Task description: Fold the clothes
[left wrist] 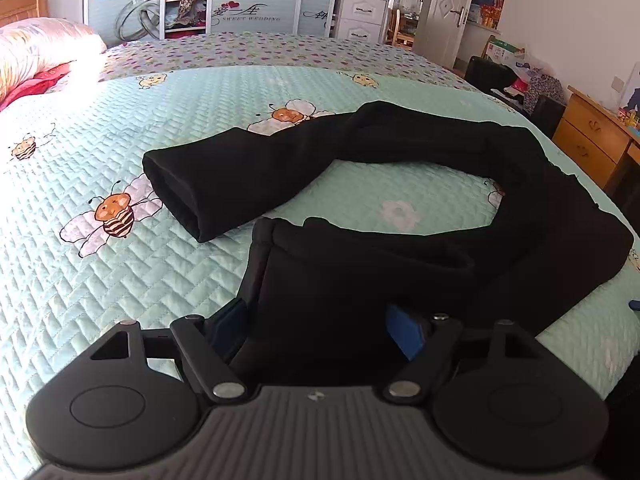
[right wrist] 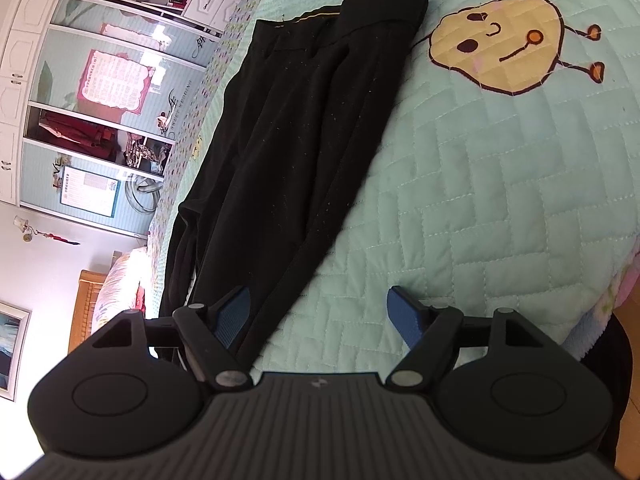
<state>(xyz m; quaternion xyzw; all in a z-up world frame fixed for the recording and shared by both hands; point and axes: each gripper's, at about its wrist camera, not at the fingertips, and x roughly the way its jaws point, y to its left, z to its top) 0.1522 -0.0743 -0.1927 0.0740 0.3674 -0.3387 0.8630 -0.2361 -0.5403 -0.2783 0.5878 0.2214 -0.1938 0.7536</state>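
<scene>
**Black trousers on the bee quilt**

Black soft trousers (left wrist: 400, 152) lie bent on the mint green quilted bedspread with bees (left wrist: 120, 120). One leg end covers the left gripper (left wrist: 320, 328), so its blue pads are partly hidden. I cannot tell if it grips. The right gripper (right wrist: 320, 320) stands wide open, cloth beside one pad. Wardrobe doors (left wrist: 256, 0) read "SWEET WEDDING".
</scene>
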